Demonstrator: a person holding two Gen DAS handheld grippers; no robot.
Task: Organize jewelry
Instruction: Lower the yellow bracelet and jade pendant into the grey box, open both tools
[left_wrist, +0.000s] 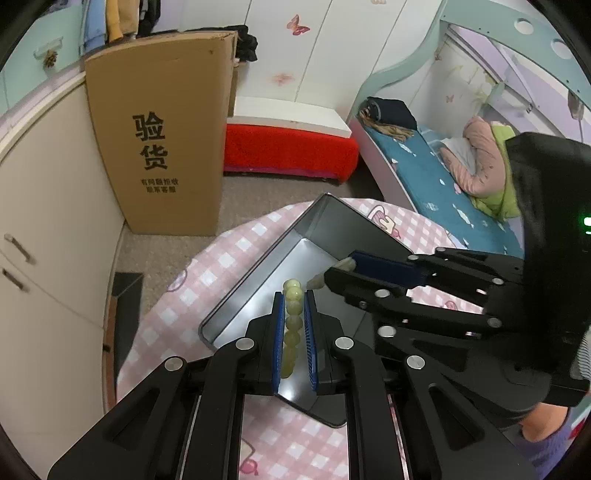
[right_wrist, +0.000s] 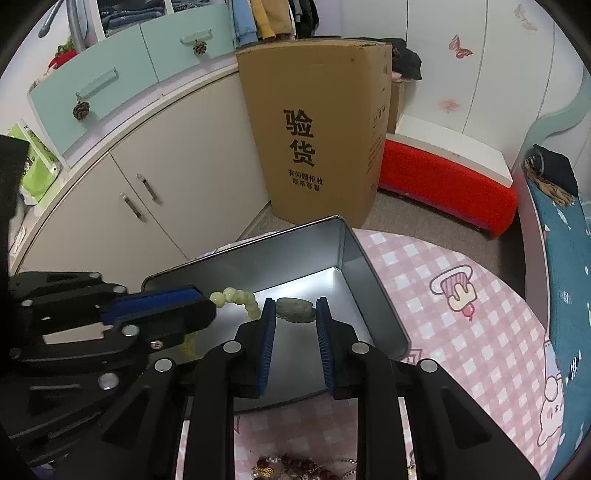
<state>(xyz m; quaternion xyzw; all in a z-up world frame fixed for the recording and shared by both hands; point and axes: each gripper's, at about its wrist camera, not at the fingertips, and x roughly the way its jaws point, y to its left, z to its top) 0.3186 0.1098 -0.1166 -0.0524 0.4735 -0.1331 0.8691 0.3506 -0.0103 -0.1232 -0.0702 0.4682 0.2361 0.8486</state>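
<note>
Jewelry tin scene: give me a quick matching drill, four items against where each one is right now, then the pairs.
Items:
1. yellow bead bracelet
2. grey-green pendant stone
3. red bead jewelry
4. cardboard box

Places:
A. on the floor behind the table
B. clamped in the left gripper
C. on the checked cloth, outside the metal tin
D. between the right gripper tips

Pairs: 1-B, 2-D, 3-C, 4-A

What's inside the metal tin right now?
Inside the metal tin: a pale green bead bracelet, pinched in the left gripper, and a grey-green pendant held at the right gripper. The near floor of the tin is hidden by both grippers.
</note>
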